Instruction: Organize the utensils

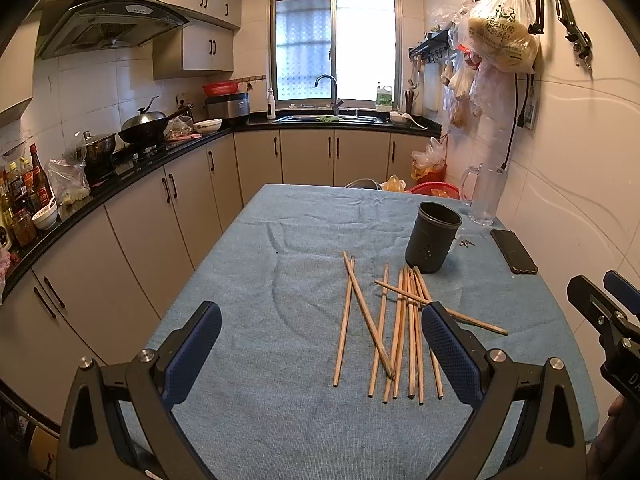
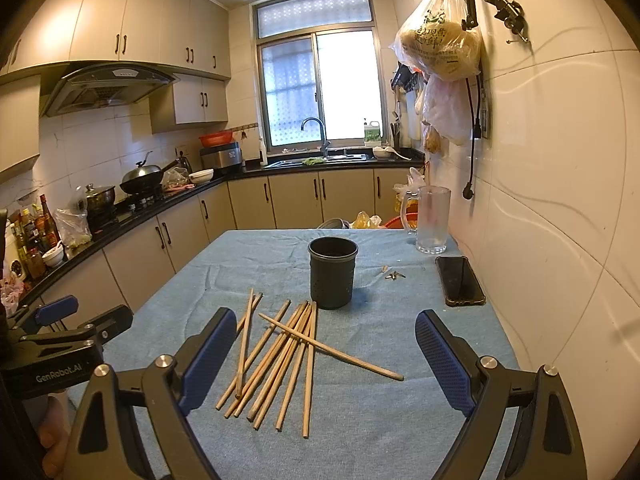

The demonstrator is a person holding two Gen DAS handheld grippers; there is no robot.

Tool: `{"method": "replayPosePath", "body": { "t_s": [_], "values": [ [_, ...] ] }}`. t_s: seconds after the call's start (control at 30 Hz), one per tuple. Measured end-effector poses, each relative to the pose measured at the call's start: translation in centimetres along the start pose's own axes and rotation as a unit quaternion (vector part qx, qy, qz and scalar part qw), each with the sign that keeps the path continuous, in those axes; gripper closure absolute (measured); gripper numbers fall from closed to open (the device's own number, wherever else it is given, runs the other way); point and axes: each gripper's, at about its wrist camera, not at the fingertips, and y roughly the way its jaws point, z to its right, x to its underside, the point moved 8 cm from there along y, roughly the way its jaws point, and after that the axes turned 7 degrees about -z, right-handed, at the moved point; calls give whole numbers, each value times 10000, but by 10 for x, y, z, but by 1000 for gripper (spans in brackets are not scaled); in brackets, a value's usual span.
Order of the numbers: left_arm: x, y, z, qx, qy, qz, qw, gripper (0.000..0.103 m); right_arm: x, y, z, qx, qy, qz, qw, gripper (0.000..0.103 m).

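Several wooden chopsticks (image 1: 400,328) lie loose on the blue tablecloth (image 1: 280,272), also in the right wrist view (image 2: 280,356). A dark round utensil holder (image 1: 433,237) stands upright and looks empty behind them; the right wrist view shows it too (image 2: 332,272). My left gripper (image 1: 320,348) is open and empty, above the cloth just left of the chopsticks. My right gripper (image 2: 326,360) is open and empty, hovering over the near ends of the chopsticks. Each gripper shows at the edge of the other's view.
A black phone (image 2: 460,281) and a glass mug (image 2: 431,218) sit by the tiled wall at the table's right. Small metal bits (image 2: 394,275) lie near the holder. Kitchen counters with pots and bottles (image 1: 24,196) run along the left. Plastic bags (image 1: 500,36) hang on the wall.
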Motion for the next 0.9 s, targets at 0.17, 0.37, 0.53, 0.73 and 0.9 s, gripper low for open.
{"method": "replayPosePath", "body": {
  "t_s": [0.17,0.37,0.53,0.73,0.9],
  "values": [
    [0,2,0,-14,-17,-26,10000,3,1,-2,1,9,13,12,10000,11],
    [1,6,0,-111,43,-108,9999,3,1,0,4,-21,76,-44,10000,11],
    [1,15,-2,-207,59,-220,9995,3,-1,7,7,-50,82,-94,9999,11],
    [0,28,-7,-251,16,-354,9991,3,0,21,2,-313,62,-191,9993,11],
    [-4,38,-9,-310,18,-411,9987,3,-1,38,-5,-359,-71,-272,9990,11]
  ]
}}
